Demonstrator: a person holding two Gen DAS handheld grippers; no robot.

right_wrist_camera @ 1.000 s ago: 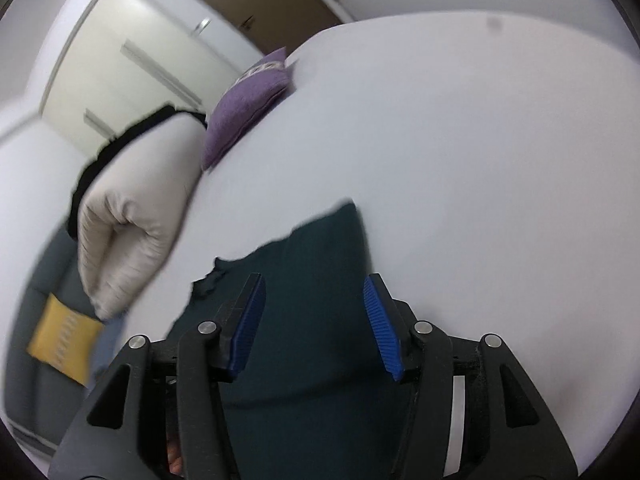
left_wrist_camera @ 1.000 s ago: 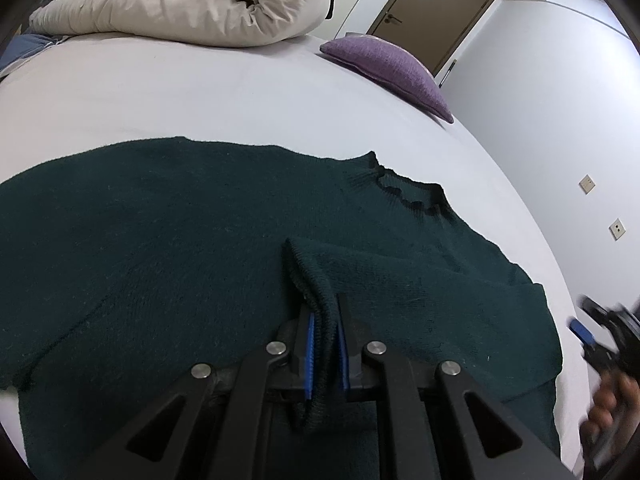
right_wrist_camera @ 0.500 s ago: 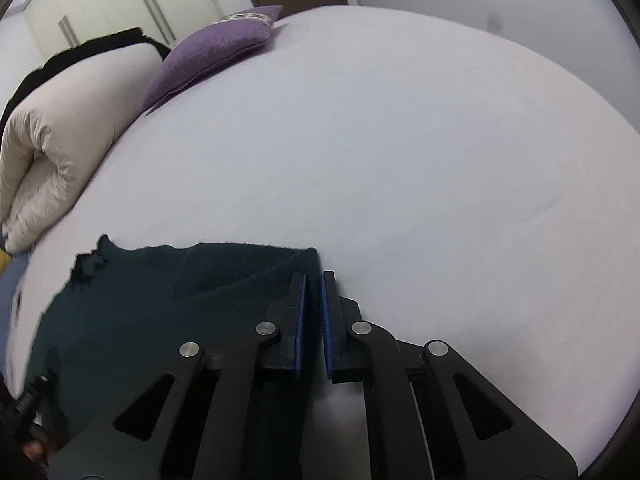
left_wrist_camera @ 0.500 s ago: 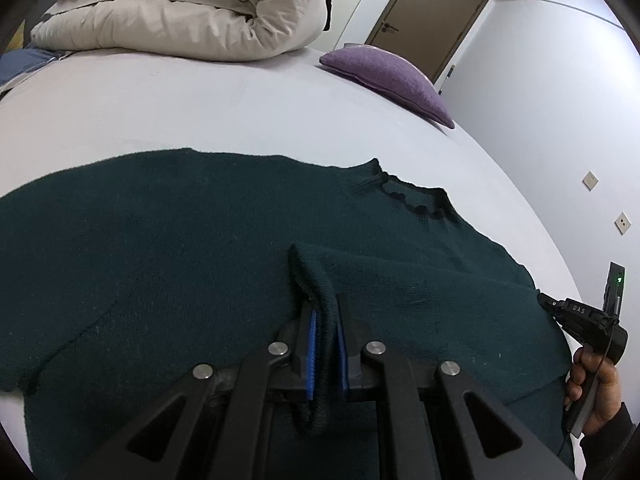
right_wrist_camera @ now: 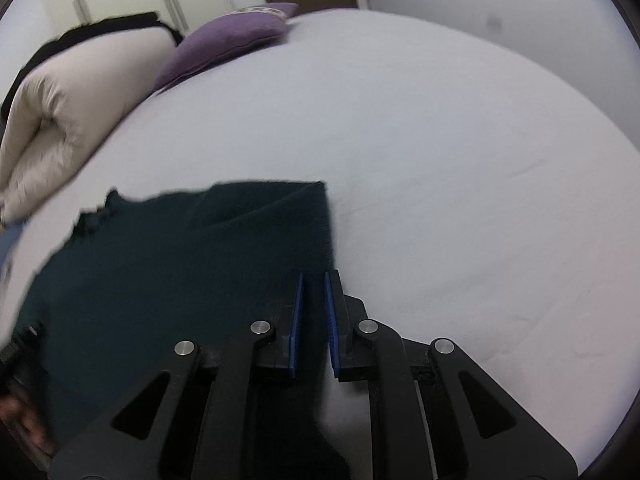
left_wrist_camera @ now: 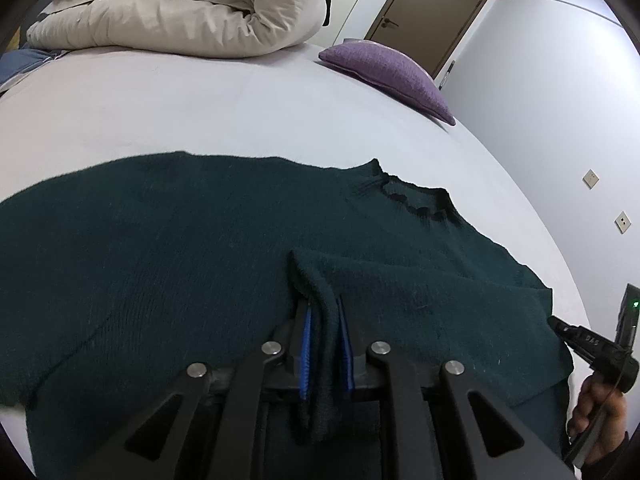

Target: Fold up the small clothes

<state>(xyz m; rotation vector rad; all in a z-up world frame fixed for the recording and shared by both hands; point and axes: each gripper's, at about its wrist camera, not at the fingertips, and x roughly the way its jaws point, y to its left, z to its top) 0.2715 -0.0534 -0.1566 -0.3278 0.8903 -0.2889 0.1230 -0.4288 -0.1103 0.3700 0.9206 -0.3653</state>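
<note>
A dark green knitted sweater (left_wrist_camera: 180, 240) lies spread on the white bed, neck hole (left_wrist_camera: 416, 200) to the right. One sleeve (left_wrist_camera: 420, 280) is folded in across the body. My left gripper (left_wrist_camera: 325, 312) is shut on the cuff of that sleeve, which bunches between the blue pads. In the right wrist view the sweater's folded edge (right_wrist_camera: 312, 216) runs toward my right gripper (right_wrist_camera: 314, 280), whose blue pads stand close together on the cloth at the sweater's right edge. The right gripper also shows in the left wrist view (left_wrist_camera: 592, 348), at the sweater's right side.
A rolled beige duvet (left_wrist_camera: 180, 12) lies at the far side of the bed (left_wrist_camera: 240, 100). A purple pillow (left_wrist_camera: 388, 72) lies to its right, near a brown door (left_wrist_camera: 432, 12). White bed sheet (right_wrist_camera: 480, 180) stretches to the right of the sweater.
My right gripper swung down to the sweater's right edge and closed from wide open onto the cloth. My left gripper kept its hold on the sleeve cuff and barely moved.
</note>
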